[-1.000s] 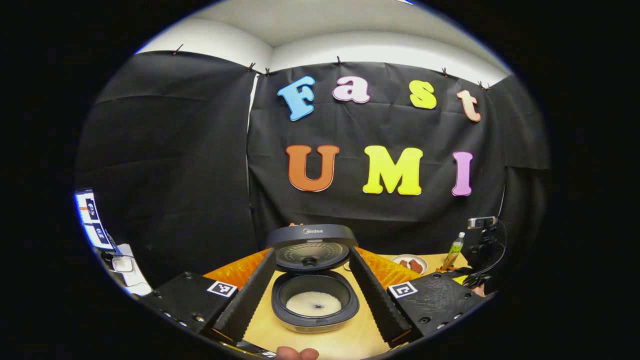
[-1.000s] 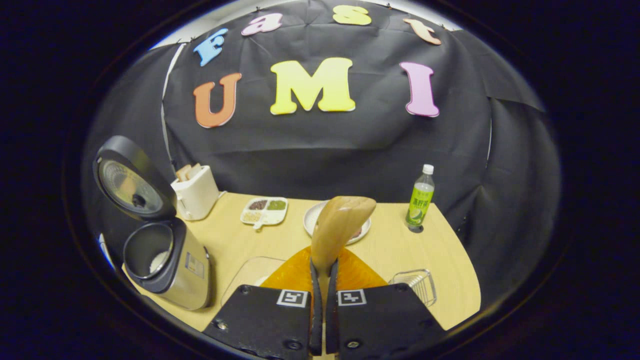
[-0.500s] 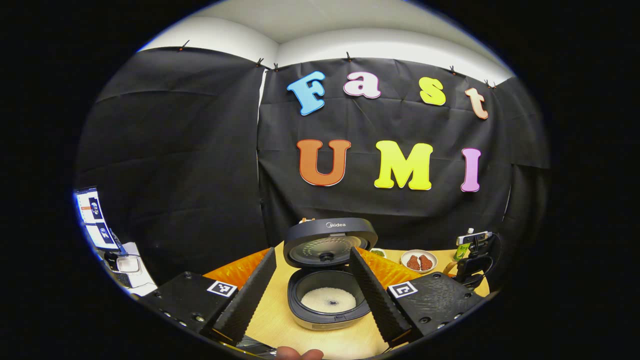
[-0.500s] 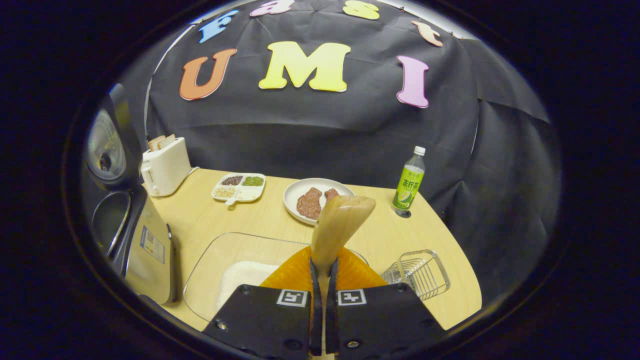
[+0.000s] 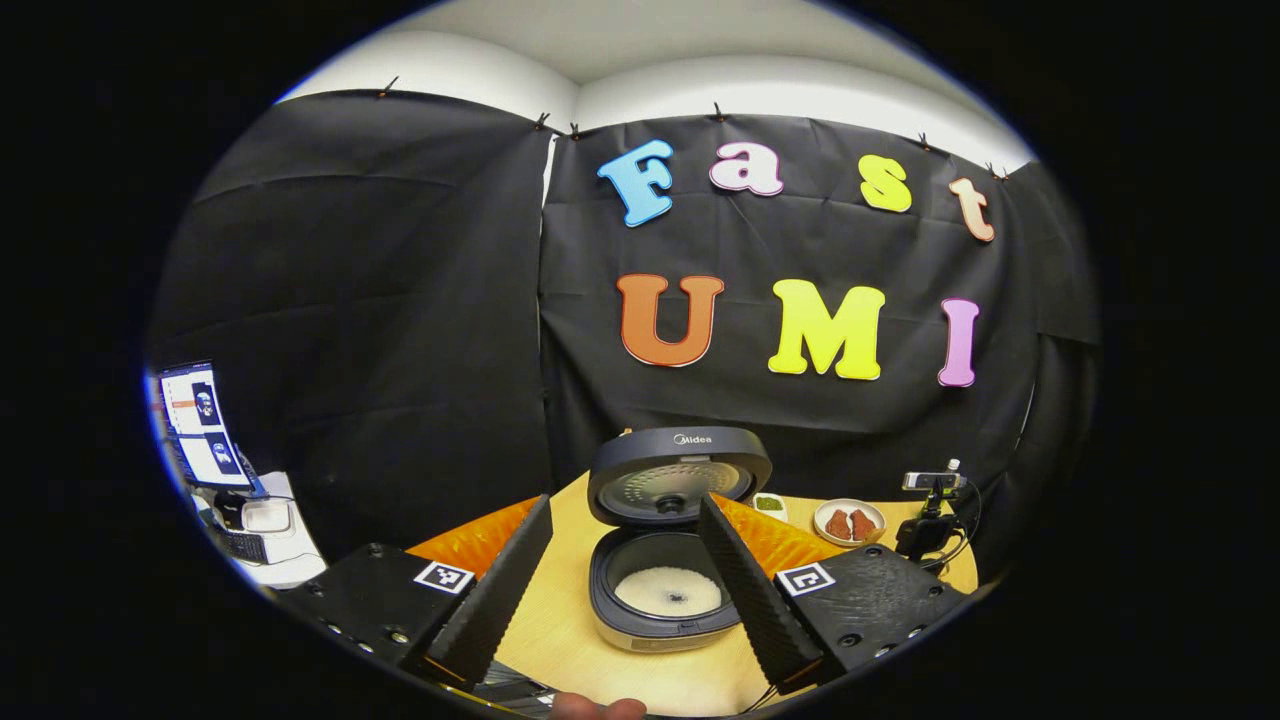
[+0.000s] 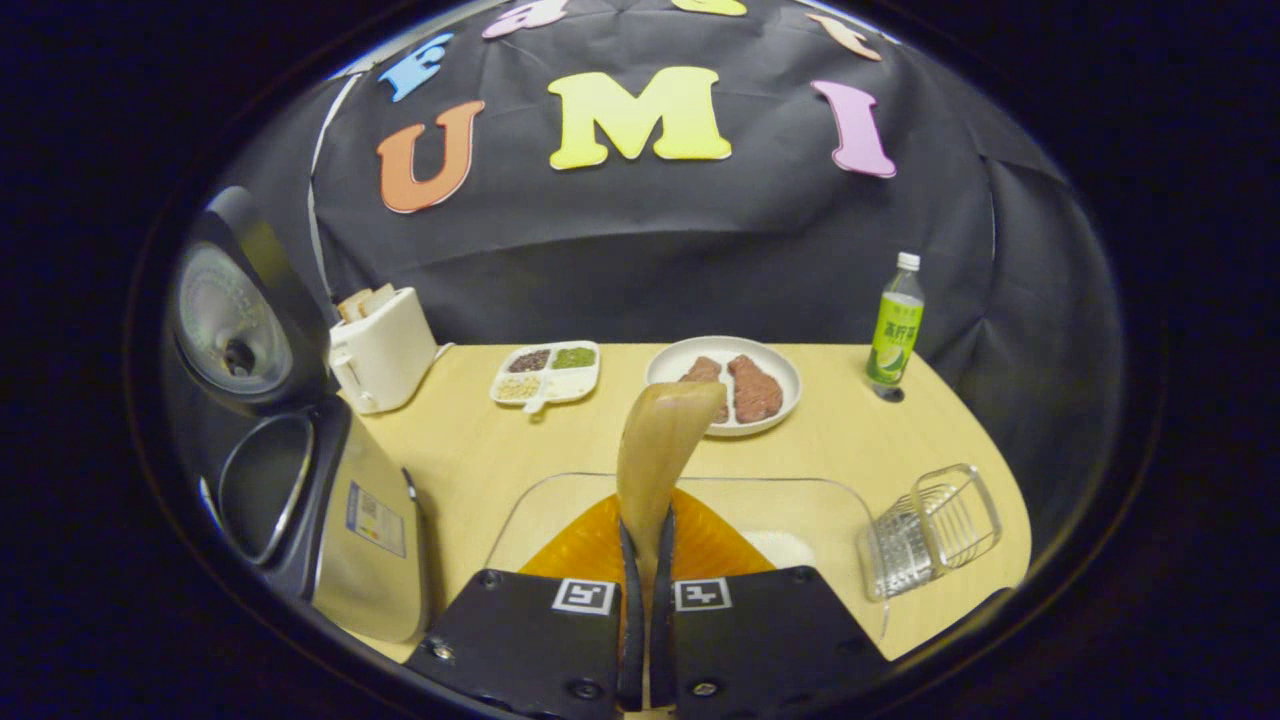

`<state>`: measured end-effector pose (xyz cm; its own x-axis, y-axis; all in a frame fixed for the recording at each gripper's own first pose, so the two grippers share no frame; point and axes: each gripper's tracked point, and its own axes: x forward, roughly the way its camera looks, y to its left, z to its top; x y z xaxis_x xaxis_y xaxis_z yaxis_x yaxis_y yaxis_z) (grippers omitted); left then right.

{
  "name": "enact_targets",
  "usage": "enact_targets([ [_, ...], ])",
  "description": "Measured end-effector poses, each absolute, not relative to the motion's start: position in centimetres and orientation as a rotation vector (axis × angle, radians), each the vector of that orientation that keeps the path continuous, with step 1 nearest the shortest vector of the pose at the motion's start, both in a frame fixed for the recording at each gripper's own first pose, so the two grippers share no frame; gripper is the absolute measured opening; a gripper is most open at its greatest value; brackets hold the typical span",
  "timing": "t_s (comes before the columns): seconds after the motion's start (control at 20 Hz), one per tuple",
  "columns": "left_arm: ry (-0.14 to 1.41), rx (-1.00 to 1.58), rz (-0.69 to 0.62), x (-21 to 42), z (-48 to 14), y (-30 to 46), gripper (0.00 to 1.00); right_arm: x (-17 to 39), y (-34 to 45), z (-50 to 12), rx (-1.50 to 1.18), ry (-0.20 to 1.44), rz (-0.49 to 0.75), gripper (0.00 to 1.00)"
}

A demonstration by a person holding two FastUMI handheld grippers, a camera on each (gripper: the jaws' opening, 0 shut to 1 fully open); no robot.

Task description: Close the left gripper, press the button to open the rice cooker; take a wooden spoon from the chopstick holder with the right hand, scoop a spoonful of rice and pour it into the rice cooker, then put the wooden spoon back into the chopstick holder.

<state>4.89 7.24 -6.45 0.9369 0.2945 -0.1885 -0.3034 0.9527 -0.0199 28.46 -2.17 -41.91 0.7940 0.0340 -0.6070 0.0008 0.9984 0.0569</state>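
Between the closed fingers of the right tool (image 6: 645, 560) stands the wooden spoon (image 6: 660, 450), gripped by its handle, its long axis running up and away from the tool with the bowl topmost and seemingly empty. Just beyond and to the right of the tool, at the table's (image 6: 470, 450) right edge, lies the wire chopstick holder (image 6: 940, 530), tipped on its side. A clear rice tray (image 6: 800, 510) sits right under the spoon. The rice cooker (image 6: 330, 520) stands open at far left, rice already in its pot (image 5: 668, 592). I judge the return comes next: the spoon must swing right and down. The left tool (image 5: 625, 580) hangs wide open and empty before the cooker.
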Motion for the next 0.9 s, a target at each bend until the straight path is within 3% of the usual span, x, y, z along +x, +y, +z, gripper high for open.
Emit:
enact_targets([
  [0.35,0.192,-0.044,0.327,4.4,-6.7,6.9,0.95,27.4,0.5,-41.4,0.283,0.724,0.144,0.08],
  [0.9,0.211,-0.027,0.339,4.1,-6.7,5.7,0.95,26.5,-4.6,-41.7,0.774,0.78,0.059,0.08],
])
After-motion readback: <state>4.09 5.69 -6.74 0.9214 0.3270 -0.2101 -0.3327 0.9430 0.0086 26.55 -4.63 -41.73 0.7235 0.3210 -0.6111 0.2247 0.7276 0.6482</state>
